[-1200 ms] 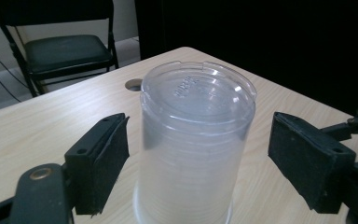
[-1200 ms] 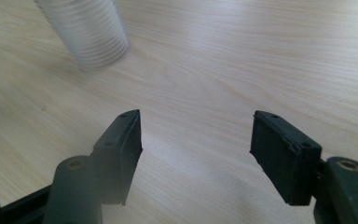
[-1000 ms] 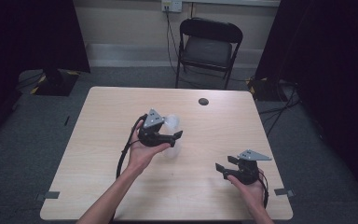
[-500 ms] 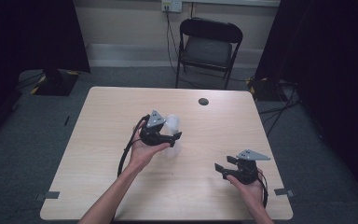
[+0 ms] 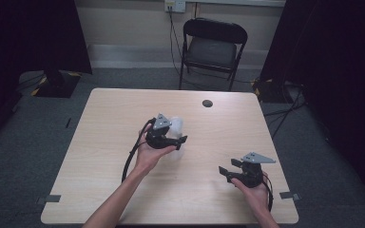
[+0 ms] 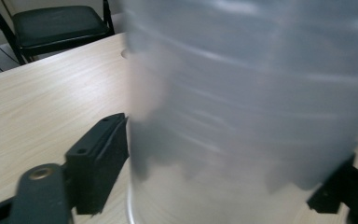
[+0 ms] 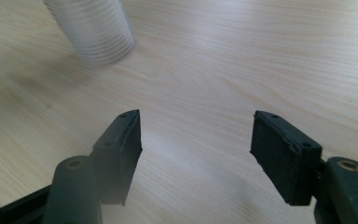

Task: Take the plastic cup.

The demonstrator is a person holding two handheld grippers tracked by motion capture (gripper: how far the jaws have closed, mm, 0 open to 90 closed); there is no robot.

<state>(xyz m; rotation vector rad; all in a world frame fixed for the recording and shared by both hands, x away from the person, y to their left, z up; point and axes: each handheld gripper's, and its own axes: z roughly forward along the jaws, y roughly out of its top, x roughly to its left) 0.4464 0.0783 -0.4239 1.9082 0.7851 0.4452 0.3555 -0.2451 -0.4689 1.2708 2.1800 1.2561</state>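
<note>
A recording studio or lab: black curtains [image 5: 26, 35] hang on both sides of a bare wooden worktop [image 5: 109, 118], a folding chair [image 5: 212, 47] behind it, grey carpet [image 5: 38, 142] beneath, a wall outlet [image 5: 175, 5] beyond the chair.

Count, this moment.

One light wooden square table [image 5: 104, 142].
One translucent white ribbed plastic cup [image 5: 177, 126], mid-table; seen close in the left gripper view [image 6: 242, 107] and far left in the right gripper view [image 7: 93, 28].
Two black hand-held tongs: left tongs [image 5: 179, 140] mid-table, right tongs [image 5: 224, 174] near right.
One black folding metal chair [image 5: 212, 47], beyond the far edge.
One small dark round hole [image 5: 207, 103] in the tabletop, far right.
</note>
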